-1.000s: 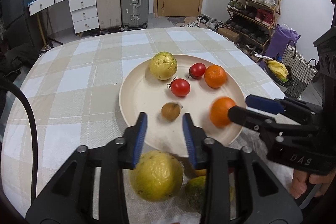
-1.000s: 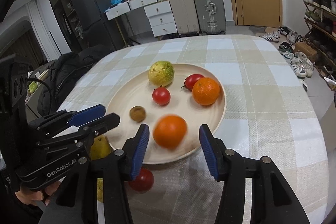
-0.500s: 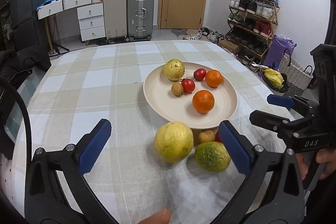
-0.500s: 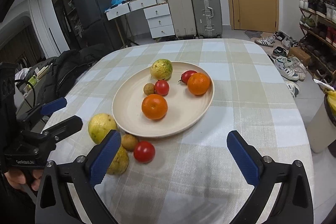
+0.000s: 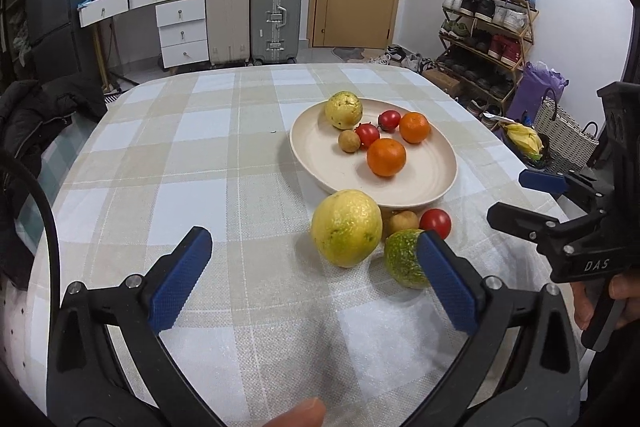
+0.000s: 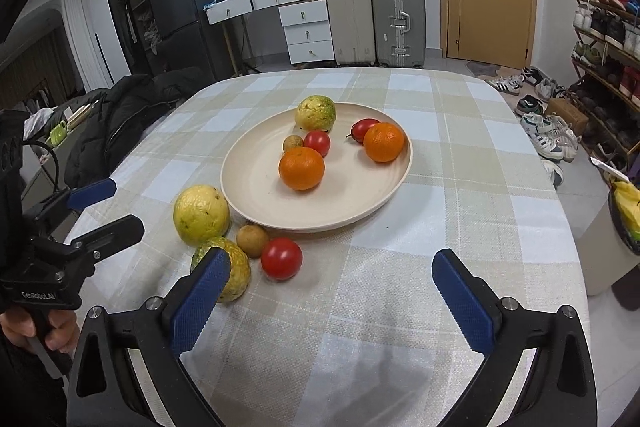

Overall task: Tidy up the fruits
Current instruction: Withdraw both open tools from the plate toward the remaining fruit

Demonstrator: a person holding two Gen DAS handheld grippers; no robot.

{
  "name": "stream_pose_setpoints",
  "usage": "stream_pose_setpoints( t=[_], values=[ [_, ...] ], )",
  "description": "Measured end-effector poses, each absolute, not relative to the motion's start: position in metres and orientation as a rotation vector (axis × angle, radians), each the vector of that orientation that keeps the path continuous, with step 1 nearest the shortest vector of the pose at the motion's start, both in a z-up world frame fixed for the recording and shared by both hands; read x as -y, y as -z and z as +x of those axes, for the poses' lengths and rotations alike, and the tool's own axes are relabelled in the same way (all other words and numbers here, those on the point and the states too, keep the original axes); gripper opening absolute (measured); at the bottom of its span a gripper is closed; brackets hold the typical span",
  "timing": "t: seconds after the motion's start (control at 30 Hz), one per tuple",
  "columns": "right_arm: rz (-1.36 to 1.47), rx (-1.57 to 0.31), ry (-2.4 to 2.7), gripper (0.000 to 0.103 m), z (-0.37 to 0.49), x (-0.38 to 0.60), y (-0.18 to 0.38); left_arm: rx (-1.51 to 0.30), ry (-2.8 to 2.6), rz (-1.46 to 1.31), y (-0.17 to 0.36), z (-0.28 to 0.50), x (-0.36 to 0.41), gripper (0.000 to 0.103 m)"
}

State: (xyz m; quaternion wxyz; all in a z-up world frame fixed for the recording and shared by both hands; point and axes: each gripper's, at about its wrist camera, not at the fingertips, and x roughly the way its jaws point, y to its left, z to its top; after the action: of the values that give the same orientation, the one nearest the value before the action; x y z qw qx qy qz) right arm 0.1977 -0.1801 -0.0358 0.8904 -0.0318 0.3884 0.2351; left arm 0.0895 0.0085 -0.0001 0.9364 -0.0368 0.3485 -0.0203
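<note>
On the tabletop (image 6: 460,195) four fruits wait just short of the plate (image 6: 256,203): yellow guava (image 5: 346,228), green guava (image 5: 402,259), red tomato (image 6: 281,258), brown longan (image 6: 252,240). Left tongs (image 5: 316,277) and right tongs (image 6: 330,301) both gape, empty; the left sits nearer the yellow guava, dead ahead

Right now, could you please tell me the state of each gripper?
Left gripper: open, fingers wide apart, holding nothing.
Right gripper: open, fingers wide apart, holding nothing.
</note>
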Motion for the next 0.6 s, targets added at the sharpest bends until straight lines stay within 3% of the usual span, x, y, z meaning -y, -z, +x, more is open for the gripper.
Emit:
stream_pose_setpoints(
  t=[0.6],
  values=[
    [-0.143,-0.883,-0.449,0.103,0.207,0.165,0.068,-0.728,0.043,-0.091,0.008,0.101,-0.015,0.102]
  ],
)
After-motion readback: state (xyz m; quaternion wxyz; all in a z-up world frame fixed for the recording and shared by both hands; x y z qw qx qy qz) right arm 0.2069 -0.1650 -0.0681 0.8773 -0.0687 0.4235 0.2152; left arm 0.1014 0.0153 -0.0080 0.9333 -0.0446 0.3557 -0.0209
